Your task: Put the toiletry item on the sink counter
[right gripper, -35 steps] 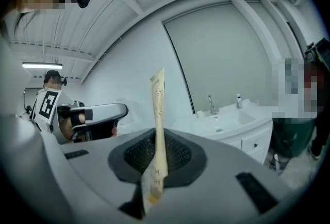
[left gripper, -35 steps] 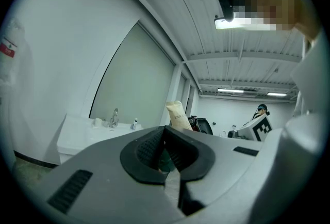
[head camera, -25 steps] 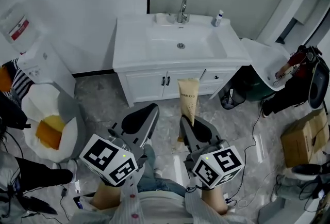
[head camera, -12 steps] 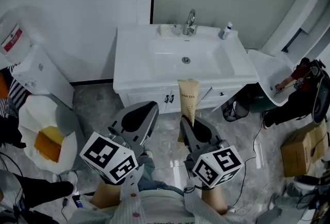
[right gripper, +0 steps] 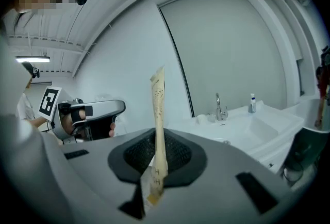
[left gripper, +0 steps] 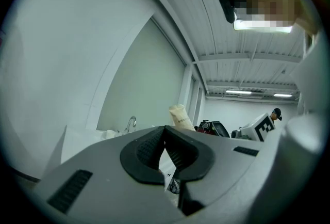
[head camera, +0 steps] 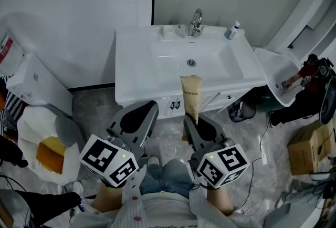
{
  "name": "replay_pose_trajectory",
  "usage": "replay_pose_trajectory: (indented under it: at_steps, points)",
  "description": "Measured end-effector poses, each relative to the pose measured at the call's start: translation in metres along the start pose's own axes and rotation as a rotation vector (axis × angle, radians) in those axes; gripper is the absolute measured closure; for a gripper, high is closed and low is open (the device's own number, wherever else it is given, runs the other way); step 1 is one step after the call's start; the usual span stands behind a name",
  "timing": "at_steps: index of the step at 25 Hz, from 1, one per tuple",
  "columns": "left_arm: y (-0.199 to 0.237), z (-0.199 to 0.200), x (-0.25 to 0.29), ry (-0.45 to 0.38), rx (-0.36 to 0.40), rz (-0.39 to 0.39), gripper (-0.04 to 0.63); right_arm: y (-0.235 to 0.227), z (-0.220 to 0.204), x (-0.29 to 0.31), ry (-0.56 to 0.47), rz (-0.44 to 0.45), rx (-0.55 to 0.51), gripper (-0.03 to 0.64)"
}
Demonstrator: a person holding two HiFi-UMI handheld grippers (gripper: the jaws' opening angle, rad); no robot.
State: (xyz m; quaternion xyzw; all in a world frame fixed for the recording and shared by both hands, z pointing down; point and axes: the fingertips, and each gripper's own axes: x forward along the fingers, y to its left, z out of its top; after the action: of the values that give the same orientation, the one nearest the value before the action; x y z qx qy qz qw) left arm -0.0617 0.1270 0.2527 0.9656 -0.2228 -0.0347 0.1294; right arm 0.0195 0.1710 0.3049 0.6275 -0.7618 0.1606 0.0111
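Both point forward: right gripper (head camera: pixel 196 124) clamps the tube (head camera: pixel 191 93), left gripper (head camera: pixel 138 116) closed, empty.

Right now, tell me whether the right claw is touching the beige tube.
Touching: the right gripper view shows the right claw clamped on the beige tube.

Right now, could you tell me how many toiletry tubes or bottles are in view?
2. A beige tube is clamped in the right gripper, short of the sink counter; a small bottle stands at its back right corner. Others may be hidden.
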Motion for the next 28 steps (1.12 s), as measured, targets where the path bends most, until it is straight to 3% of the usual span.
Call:
replay_pose_trajectory:
  at_steps: [10,18,28]
  points:
    - [0.048,-0.019,0.020,0.027,-0.047,0.070,0.580,-0.015,-0.021,0.049,0.075,0.045,0.018,0.578]
    - [0.099,-0.008,0.078,0.012,-0.035,0.149,0.580,-0.056,-0.002,0.123,0.099,0.136,0.022,0.578]
    - [0.151,0.027,0.175,-0.015,-0.018,0.238,0.580,-0.121,0.052,0.204,0.130,0.243,-0.014,0.577]
